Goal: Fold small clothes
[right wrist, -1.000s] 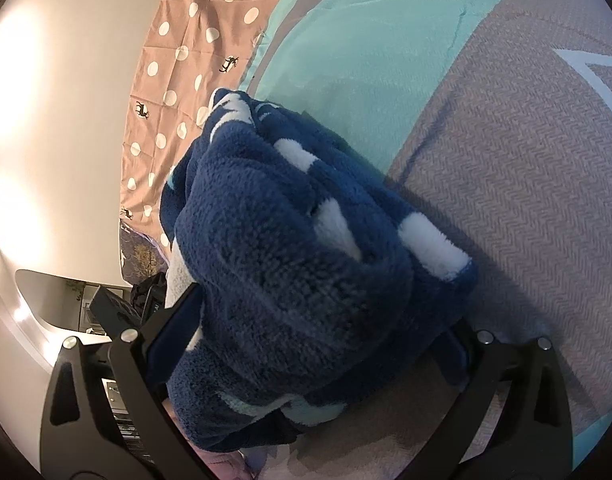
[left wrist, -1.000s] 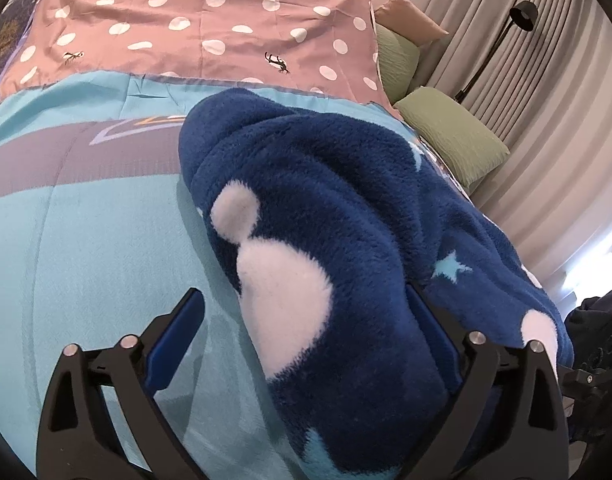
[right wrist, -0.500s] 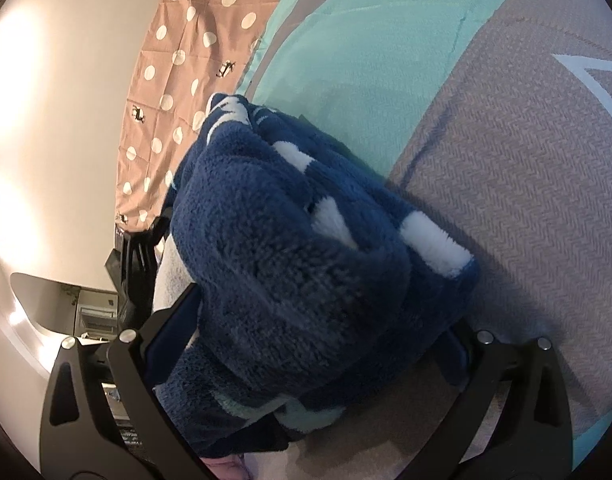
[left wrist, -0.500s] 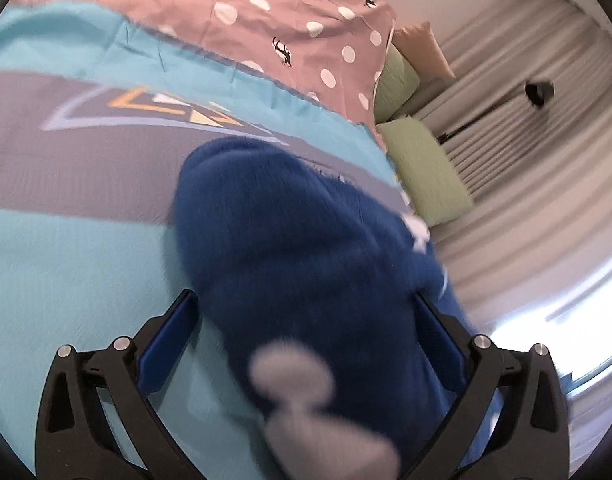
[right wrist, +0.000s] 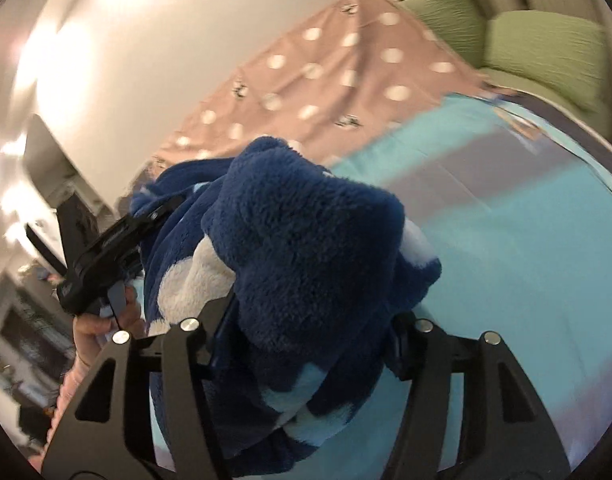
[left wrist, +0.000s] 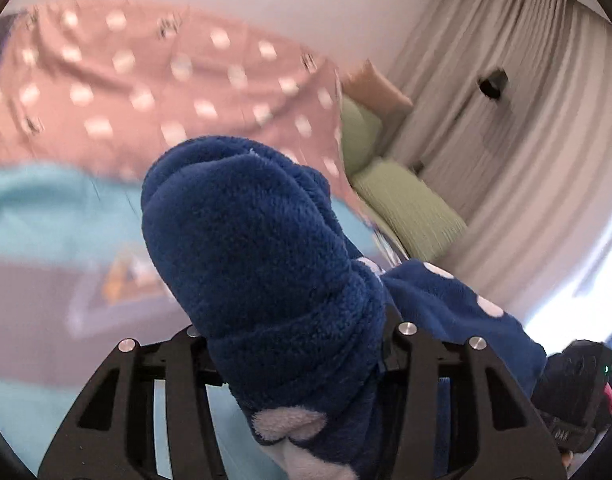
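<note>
A dark blue fleece garment with white spots hangs bunched between both grippers, lifted above the bed. My left gripper is shut on one bunch of it; the jaws press the fleece from both sides. My right gripper is shut on another bunch of the same garment. The left gripper also shows in the right wrist view, held by a hand at the left. The fingertips are hidden by fleece in both views.
The bed has a turquoise and grey quilt and a pink polka-dot sheet at the far side. Green pillows lie by the beige curtains. A white wall is behind.
Both grippers have closed on the fleece garment and lifted it off the quilt. Both cameras have tilted up toward the wall and pillows.
</note>
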A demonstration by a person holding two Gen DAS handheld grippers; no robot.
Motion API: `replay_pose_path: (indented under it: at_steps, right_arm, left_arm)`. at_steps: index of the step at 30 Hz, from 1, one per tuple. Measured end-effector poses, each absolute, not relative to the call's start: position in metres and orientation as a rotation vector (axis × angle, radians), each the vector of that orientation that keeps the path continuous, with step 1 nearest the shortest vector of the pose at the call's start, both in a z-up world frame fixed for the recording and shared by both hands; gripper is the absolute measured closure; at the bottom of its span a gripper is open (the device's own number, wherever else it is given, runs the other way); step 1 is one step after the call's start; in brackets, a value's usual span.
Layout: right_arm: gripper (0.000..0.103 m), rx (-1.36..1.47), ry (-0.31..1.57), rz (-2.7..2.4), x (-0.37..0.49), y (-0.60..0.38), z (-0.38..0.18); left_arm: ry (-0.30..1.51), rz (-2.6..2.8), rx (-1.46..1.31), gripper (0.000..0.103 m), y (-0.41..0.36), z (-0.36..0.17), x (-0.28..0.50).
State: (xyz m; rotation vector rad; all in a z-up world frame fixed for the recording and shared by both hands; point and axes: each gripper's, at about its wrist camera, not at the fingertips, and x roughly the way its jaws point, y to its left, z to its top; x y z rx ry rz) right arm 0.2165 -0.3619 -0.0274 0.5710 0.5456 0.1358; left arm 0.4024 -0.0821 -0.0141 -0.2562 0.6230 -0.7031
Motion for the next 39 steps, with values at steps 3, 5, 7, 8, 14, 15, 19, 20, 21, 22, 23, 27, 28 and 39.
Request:
replay_pose_path:
  at_steps: [3, 5, 7, 8, 14, 15, 19, 20, 21, 22, 23, 27, 28, 39]
  right_arm:
    - [0.043, 0.536, 0.542, 0.190, 0.287, -0.375, -0.007]
    - [0.043, 0.493, 0.539, 0.182, 0.338, -0.378, 0.004]
    - [0.043, 0.460, 0.542, 0.176, 0.380, -0.379, 0.007]
    - [0.042, 0.468, 0.553, 0.179, 0.405, -0.379, 0.005]
    - [0.009, 0.428, 0.791, -0.148, 0.480, -0.385, -0.098]
    - [0.010, 0.401, 0.871, -0.174, 0.482, -0.386, -0.124]
    - [0.011, 0.308, 0.812, -0.125, 0.452, -0.378, -0.135]
    - [0.011, 0.321, 0.799, -0.111, 0.442, -0.377, -0.130]
    - [0.011, 0.309, 0.785, -0.097, 0.433, -0.375, -0.125]
    - [0.011, 0.279, 0.768, -0.100, 0.422, -0.371, -0.120]
    - [0.011, 0.251, 0.753, -0.100, 0.411, -0.365, -0.116]
    - [0.011, 0.255, 0.716, -0.027, 0.351, -0.354, -0.105]
    - [0.011, 0.258, 0.714, -0.022, 0.340, -0.350, -0.104]
    - [0.002, 0.115, 0.434, -0.085, 0.148, -0.258, -0.022]
  left_arm:
    - [0.569, -0.624, -0.266, 0.051, -0.072, 0.018, 0.443]
    - [0.546, -0.561, -0.244, 0.051, -0.069, 0.030, 0.469]
    - [0.530, -0.497, -0.222, 0.051, -0.068, 0.037, 0.502]
    - [0.522, -0.466, -0.217, 0.050, -0.067, 0.037, 0.514]
    - [0.691, -0.169, -0.283, 0.024, -0.042, -0.051, 0.585]
    - [0.742, -0.156, -0.298, 0.024, -0.038, -0.072, 0.589]
    - [0.852, -0.142, -0.263, 0.024, -0.022, -0.141, 0.569]
    - [0.859, -0.157, -0.257, 0.024, -0.020, -0.144, 0.564]
    - [0.865, -0.200, -0.283, 0.024, -0.015, -0.144, 0.555]
    - [0.847, -0.223, -0.310, 0.024, -0.010, -0.140, 0.546]
    - [0.815, -0.242, -0.329, 0.023, -0.006, -0.132, 0.535]
    - [0.731, -0.331, -0.268, 0.023, -0.003, -0.099, 0.491]
    - [0.713, -0.353, -0.243, 0.022, -0.006, -0.091, 0.482]
    - [0.489, -0.453, -0.045, 0.001, -0.018, -0.025, 0.292]
